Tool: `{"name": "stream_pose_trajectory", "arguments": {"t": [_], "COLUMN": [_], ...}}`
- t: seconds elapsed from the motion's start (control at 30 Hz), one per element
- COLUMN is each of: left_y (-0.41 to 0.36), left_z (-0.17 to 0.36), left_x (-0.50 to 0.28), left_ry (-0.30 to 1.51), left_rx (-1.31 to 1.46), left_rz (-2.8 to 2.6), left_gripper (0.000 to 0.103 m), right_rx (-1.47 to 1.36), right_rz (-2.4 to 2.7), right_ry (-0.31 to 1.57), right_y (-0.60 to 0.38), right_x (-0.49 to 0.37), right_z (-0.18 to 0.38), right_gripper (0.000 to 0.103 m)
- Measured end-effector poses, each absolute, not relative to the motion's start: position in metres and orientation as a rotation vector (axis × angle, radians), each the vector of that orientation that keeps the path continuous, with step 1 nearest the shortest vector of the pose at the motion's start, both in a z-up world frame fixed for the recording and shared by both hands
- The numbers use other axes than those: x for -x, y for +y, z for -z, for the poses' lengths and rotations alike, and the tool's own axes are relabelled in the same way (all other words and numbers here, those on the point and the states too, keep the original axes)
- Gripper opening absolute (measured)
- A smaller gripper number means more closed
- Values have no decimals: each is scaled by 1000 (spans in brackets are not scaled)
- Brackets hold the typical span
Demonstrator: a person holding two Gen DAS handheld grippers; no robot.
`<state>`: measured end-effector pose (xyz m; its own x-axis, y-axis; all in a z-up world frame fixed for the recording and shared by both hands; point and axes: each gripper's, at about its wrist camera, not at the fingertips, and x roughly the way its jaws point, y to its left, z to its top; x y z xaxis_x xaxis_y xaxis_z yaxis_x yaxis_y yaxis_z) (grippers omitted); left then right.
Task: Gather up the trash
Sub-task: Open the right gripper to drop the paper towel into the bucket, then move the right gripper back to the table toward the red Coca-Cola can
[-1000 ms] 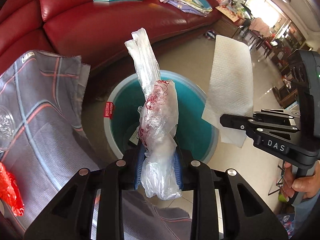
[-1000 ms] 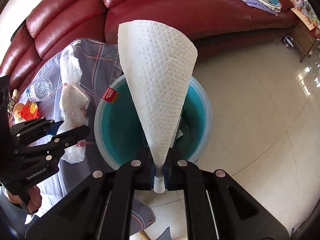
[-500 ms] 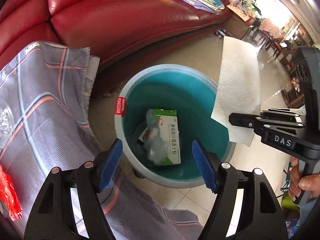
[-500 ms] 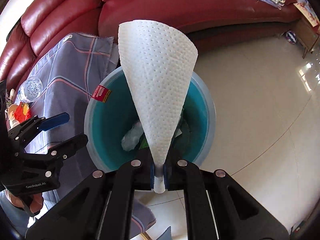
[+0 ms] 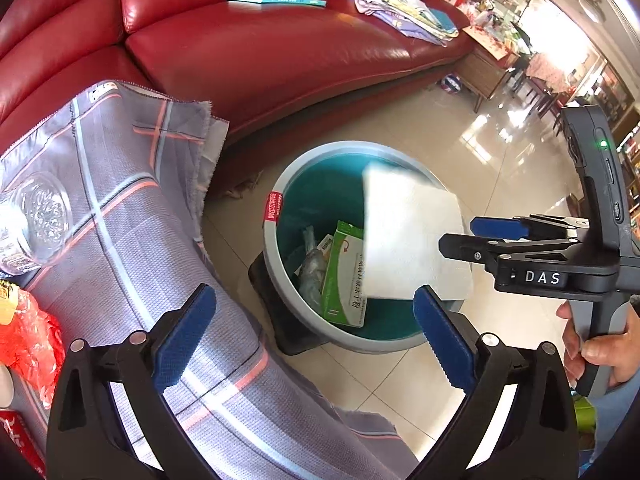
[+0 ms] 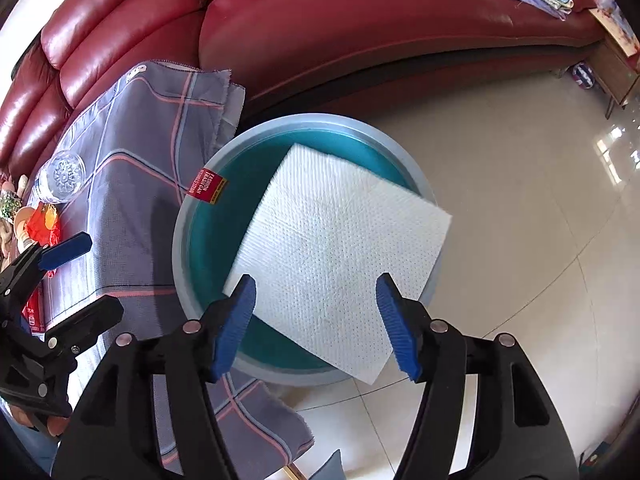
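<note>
In the left wrist view, the left gripper [image 5: 314, 334] was held with its jaws spread wide and nothing between them; the bin [image 5: 276, 248] was seen just ahead of and below its fingers, with a green and white box [image 5: 345, 276] and a crumpled plastic bag [image 5: 310, 264] lying inside; a paper towel [image 5: 408, 240] was seen spread over the bin's far side, just in front of the right gripper [image 5: 460, 236], whose jaws were parted and free of the sheet; a plaid cloth [image 5: 120, 220] and a glass jar [image 5: 34, 224] were seen to the left.

In the right wrist view, the right gripper [image 6: 316, 320] was shown open; the paper towel [image 6: 340, 248] was seen flat directly ahead of its fingers, over the mouth of the bin [image 6: 184, 236], touched by neither pad; the left gripper [image 6: 76, 276] was seen to the left, open, above the plaid cloth [image 6: 132, 208].
</note>
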<state>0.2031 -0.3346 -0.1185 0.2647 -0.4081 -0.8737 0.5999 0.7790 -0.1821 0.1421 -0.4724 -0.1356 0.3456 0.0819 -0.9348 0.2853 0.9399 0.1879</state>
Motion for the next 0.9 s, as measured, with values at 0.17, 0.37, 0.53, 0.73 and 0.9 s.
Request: {"name": "stream_pose_trajectory", "arguments": {"t": [0.17,0.37,0.53,0.73,0.9], "left_y": [-325,-308,-293,-269,-237], "left_z": [114,108,100,84,71], "left_x": [-199,-197,-193,-182,-170], "left_ry": [1107,1101,1097,1078,1069], "left_rx": [-201,-174,-152,-135,-100], "left_rz": [678,665,649,618,583], "left_gripper": [99,99,99,99,99], "right_rx": [-345,-348,-316,-272,-236], "right_rz": [131,147,164,175,141], "right_ry": [1224,1230,1229,1230,1226], "right_y": [-466,-461,-454,-435,-406], "right_x": [-142,-137,-131,-126,-120], "right_z": [131,124,113,95,74], "right_gripper": [84,87,88,88,93]}}
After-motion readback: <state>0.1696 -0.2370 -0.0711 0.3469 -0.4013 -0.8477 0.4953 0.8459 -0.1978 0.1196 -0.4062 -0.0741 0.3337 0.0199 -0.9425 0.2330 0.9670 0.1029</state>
